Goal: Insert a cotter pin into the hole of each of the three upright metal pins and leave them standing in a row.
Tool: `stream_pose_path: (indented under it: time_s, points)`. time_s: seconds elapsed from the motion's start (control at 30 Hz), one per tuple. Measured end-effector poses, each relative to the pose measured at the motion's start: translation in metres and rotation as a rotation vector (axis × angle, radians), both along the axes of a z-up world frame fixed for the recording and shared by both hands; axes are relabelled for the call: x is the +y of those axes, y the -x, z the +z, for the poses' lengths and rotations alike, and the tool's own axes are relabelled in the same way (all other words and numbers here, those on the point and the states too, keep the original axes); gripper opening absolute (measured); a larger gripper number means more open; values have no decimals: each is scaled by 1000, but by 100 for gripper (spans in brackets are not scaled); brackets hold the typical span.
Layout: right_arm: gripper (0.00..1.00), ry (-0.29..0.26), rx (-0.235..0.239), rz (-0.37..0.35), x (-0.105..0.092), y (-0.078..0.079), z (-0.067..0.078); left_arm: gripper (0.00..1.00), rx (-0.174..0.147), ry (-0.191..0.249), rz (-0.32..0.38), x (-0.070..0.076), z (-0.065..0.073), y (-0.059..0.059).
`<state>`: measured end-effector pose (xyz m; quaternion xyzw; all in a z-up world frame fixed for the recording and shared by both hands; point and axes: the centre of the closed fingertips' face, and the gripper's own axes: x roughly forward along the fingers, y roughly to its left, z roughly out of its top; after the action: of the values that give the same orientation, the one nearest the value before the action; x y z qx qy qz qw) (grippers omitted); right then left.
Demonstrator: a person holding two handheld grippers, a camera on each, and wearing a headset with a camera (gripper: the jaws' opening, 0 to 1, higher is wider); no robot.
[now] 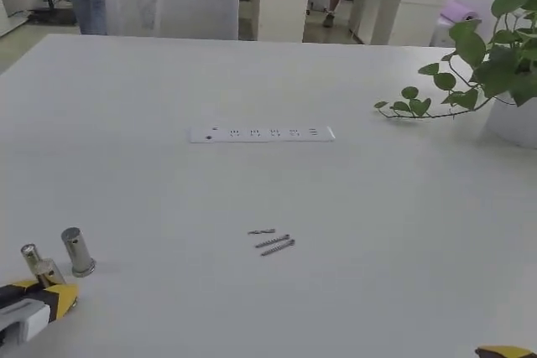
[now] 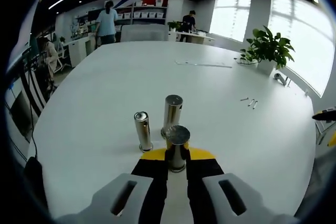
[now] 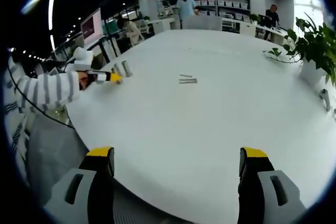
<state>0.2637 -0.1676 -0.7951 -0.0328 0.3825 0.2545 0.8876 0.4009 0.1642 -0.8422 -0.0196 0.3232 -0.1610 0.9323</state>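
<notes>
Three metal pins: stood upright, clustered near the left edge of the table; cotter pins lay mid-table.
Left gripper: pinched the nearest pin (low on its shank).
Right gripper: hung spread, empty.
Technique: pin best kept vertical, set in line.

In the head view the bottom edge cuts off the left gripper and leaves just a yellow tip of the right gripper; the side edge cuts the plant pot; the 3 cotter pins are too small to tell their shape; the left gripper's jaws hide the bottom of the nearest metal pin.
</notes>
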Motion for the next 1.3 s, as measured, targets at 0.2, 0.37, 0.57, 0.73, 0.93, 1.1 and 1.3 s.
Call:
stream_pose_path:
  time_s: [0.2,0.37,0.57,0.73,0.93,1.1,1.3]
  points:
    - [100,-7,5,22,7,1,-3,10,5,-31,-13,-6,2,12]
    - [100,-15,-4,33,11,0,-3,11,12,-46,-27,-10,2,22]
    - [100,-26,-27,36,11,-1,1,11,27,-37,-7,-15,7,33]
    - [100,-35,-35,34,10,1,1,11,17,-42,-14,-24,13,43]
    - [100,-36,-41,59,13,5,1,11,28,-55,-28,-34,13,56]
    - [100,-44,-42,73,15,6,1,11,28,-90,-30,-36,11,62]
    - [100,-49,-38,99,19,7,0,11,27,-72,-24,-47,13,67]
